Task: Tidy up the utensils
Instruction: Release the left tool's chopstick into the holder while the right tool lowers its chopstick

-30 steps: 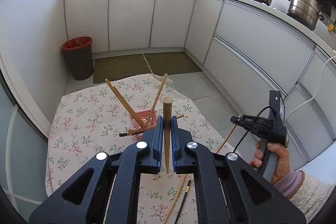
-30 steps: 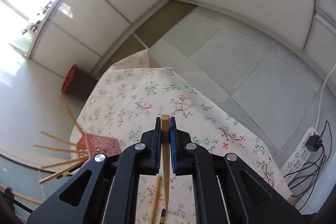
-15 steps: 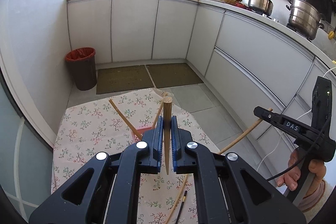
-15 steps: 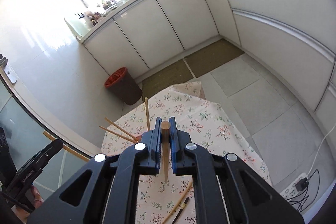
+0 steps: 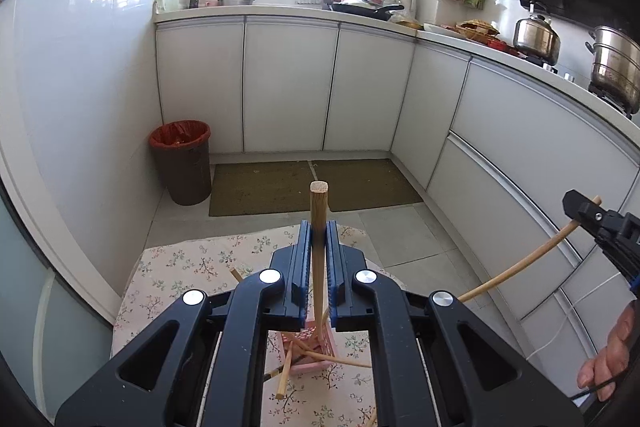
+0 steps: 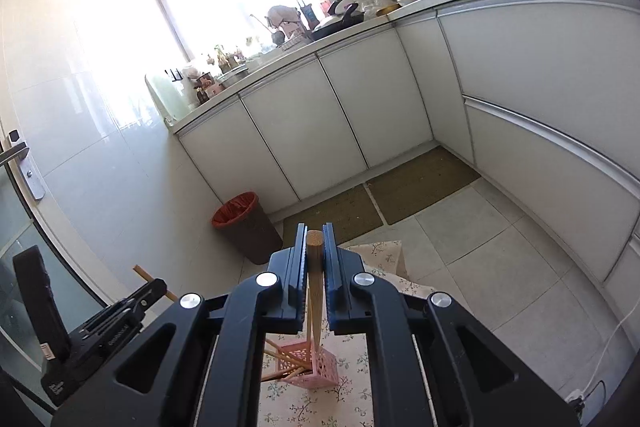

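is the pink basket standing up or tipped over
Standing upright. In the right wrist view the pink basket sits on its base on the floral tablecloth, open top up, with chopsticks leaning out of it.

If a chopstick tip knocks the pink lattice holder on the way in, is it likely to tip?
Probably. The pink holder looks light, thin-walled plastic on soft cloth. Chopsticks already lean out sideways, likely shifting its balance. It seems tall and narrow, so a sideways knock could topple it.
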A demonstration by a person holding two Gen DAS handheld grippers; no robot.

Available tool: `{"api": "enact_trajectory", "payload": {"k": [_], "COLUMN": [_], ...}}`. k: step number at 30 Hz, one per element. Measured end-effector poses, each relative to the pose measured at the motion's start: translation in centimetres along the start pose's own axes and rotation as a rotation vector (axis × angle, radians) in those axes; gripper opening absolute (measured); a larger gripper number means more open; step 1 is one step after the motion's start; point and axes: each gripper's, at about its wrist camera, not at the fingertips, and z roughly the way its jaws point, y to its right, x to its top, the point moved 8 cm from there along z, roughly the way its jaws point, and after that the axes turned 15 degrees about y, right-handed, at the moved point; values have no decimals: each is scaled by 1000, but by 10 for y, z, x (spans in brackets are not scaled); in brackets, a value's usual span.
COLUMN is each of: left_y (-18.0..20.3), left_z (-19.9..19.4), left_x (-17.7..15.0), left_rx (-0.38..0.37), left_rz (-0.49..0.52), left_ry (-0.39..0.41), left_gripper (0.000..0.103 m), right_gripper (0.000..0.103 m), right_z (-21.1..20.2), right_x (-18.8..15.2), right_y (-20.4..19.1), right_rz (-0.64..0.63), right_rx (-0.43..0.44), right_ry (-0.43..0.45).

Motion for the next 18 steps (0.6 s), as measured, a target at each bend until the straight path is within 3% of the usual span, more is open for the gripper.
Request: {"api": "enact_trajectory", "payload": {"k": [5,7,8,18], "left_y": [-6,-7,-10,-70], "left_z": [39,41,37,-17], "left_x": [-40,-49,-48,-9], "left_rx": [18,0,-6,55], "left_rz": [18,29,6,-211], "left_ry": [-74,-66,-55,75], "left_gripper": [9,25,33,40], "right_gripper": [7,7,7,7], "right_z": [20,25,28,42], "right_x": [-14,-22,-25,-46], "right_y": [-13,-17,-20,-46], "right_rz": [-22,-31,-36,-86], "right_rx": [24,31,37,52], "right_ry": [-14,-25,-28,-46]}}
